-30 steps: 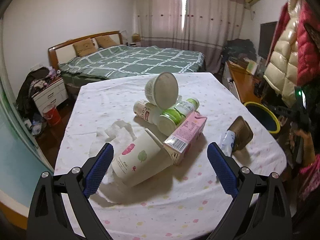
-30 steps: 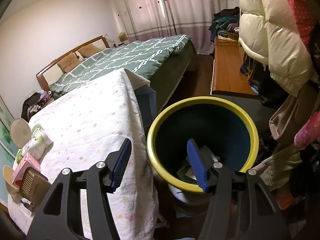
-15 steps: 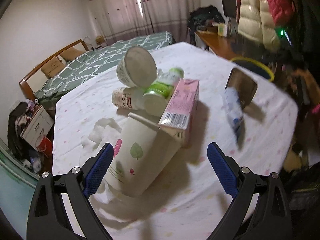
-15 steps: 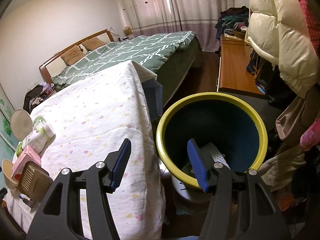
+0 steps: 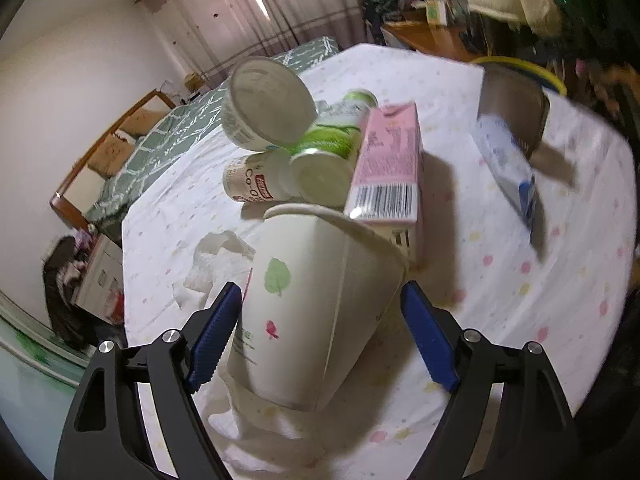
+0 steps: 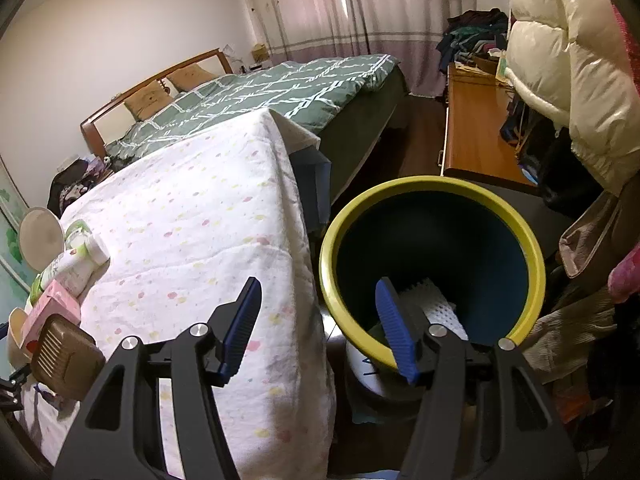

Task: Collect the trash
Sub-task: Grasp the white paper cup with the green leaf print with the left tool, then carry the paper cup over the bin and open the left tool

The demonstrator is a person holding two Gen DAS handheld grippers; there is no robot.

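The left gripper (image 5: 320, 320) is closing around one paper cup (image 5: 316, 312) lying near the table's (image 5: 500, 320) middle, pads not yet pressing. Two bottles (image 5: 320, 156), one tub (image 5: 264, 108) and one pink carton (image 5: 386, 164) are piling behind it. The right gripper (image 6: 316, 320) is hanging apart, empty, over one yellow-rimmed bin (image 6: 536, 264) beside the table's edge.

Legible markings are few. A small white bottle (image 5: 256, 184) lying on the table, toward its far left edge, bears the letters "Co-" above a red label too blurred to read. The pink carton (image 5: 386, 168) beside it carries a barcode; its digits are unreadable. Print on the paper cup (image 5: 316, 316) is indistinct.
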